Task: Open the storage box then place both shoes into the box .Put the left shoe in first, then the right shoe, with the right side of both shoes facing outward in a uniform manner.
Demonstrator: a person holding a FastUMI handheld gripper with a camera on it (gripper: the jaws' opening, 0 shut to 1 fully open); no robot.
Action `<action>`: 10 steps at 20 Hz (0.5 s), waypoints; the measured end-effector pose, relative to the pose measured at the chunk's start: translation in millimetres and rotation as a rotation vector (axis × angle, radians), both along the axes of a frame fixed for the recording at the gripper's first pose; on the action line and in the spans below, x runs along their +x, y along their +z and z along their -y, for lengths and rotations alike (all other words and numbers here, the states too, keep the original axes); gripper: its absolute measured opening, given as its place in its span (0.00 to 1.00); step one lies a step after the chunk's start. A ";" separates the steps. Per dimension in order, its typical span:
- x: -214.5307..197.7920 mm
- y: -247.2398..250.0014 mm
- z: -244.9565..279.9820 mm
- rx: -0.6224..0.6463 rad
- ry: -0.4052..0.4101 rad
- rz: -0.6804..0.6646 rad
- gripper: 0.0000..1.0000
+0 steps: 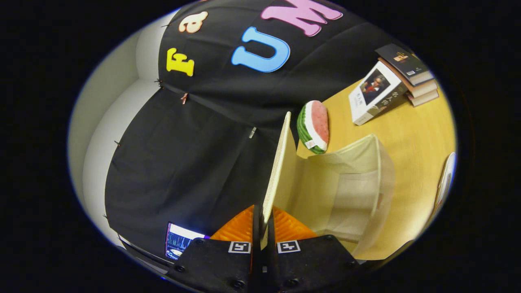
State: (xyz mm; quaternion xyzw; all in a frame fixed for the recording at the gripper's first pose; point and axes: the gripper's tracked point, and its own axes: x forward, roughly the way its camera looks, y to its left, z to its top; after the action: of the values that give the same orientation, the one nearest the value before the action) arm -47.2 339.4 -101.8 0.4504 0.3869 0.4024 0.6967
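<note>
A cream fabric storage box [358,183] stands on a light wooden table [419,134], its top open and its pale inside walls in view. Its lid [279,167], a thin cream panel with a textured face, stands raised on edge beside the opening, running from the fingers up toward the black cloth wall [183,154]. The gripper [263,230] is closed on the lower edge of that lid, both fingers pressing it from either side with almost no gap between them. The box's opening lies just beyond and to one side of the fingers.

Just behind the box, a watermelon-slice toy [314,127] with green rind and pink flesh sits on the table near the cloth wall. Farther off, a stack of books [411,77] rests on the table, with one more book [376,97] leaning against it. A small lit screen [179,241] shows below the cloth, near the fingers.
</note>
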 end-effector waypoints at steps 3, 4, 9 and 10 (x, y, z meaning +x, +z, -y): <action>0.0 5.9 -36.5 -0.018 0.031 0.024 0.09; -1.8 9.4 -47.6 -0.006 0.043 0.022 0.09; -5.8 14.7 -87.2 0.005 0.088 0.032 0.16; -9.0 12.6 -90.0 -0.012 0.099 0.037 0.27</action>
State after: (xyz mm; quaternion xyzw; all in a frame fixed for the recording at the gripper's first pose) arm -56.3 429.4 -89.2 0.4191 0.3981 0.4426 0.6856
